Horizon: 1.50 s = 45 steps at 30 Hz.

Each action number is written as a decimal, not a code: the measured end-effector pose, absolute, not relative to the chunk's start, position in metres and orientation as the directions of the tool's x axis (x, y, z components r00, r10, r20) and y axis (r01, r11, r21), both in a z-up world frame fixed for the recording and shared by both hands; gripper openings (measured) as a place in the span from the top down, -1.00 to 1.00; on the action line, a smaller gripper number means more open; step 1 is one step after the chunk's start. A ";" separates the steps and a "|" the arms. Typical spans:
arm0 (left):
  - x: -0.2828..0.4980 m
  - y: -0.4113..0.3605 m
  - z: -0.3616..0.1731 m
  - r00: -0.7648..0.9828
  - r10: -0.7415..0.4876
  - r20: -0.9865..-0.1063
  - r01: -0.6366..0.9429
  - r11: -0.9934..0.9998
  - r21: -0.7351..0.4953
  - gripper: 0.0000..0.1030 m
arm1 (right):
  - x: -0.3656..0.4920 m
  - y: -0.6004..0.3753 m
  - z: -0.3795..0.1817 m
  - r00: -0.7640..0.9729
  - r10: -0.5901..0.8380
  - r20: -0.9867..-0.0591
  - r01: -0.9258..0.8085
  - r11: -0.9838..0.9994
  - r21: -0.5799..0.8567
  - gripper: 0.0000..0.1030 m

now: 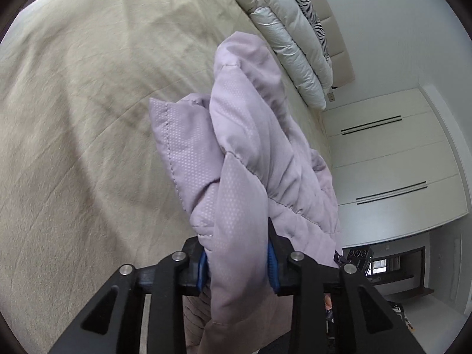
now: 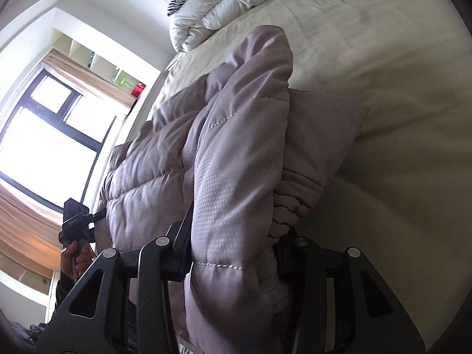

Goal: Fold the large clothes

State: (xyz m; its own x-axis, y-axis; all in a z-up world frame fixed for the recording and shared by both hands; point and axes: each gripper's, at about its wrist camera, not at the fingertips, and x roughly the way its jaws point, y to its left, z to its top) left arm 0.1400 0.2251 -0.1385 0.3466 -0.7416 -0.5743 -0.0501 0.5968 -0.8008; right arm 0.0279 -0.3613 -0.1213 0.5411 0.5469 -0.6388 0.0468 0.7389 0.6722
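A lilac quilted puffer jacket [image 1: 250, 153] is held up above the beige bed [image 1: 88, 103]. My left gripper [image 1: 239, 262] is shut on a thick bunch of its fabric, which fills the space between the blue pads. In the right wrist view the same jacket [image 2: 230, 153] hangs bunched in front of the camera, and my right gripper [image 2: 233, 250] is shut on another fold of it. The left gripper, in a hand, also shows at the left of the right wrist view [image 2: 75, 224]. The fingertips of both grippers are hidden by fabric.
A folded white duvet [image 1: 289, 38] and a zebra-print pillow [image 1: 309, 8] lie at the head of the bed. White wardrobe doors [image 1: 389, 159] stand beyond the bed's edge. A bright window [image 2: 50, 129] with curtains fills the left of the right wrist view.
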 end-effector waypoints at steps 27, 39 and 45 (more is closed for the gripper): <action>-0.020 0.145 0.057 0.897 -0.090 -0.432 0.091 0.996 -0.019 -1.00 | -0.077 -0.316 0.039 0.883 -0.058 -0.465 0.162 0.969 0.187 -0.87; -0.041 0.080 0.087 0.886 0.075 -0.457 -0.060 0.997 0.046 -1.00 | -0.104 -0.230 0.118 0.898 -0.020 -0.440 0.092 0.986 0.143 -1.00; -0.035 0.071 0.066 0.832 0.037 -0.553 -0.039 0.999 0.009 -1.00 | -0.099 -0.201 0.103 0.793 0.004 -0.609 0.117 0.980 0.158 -1.00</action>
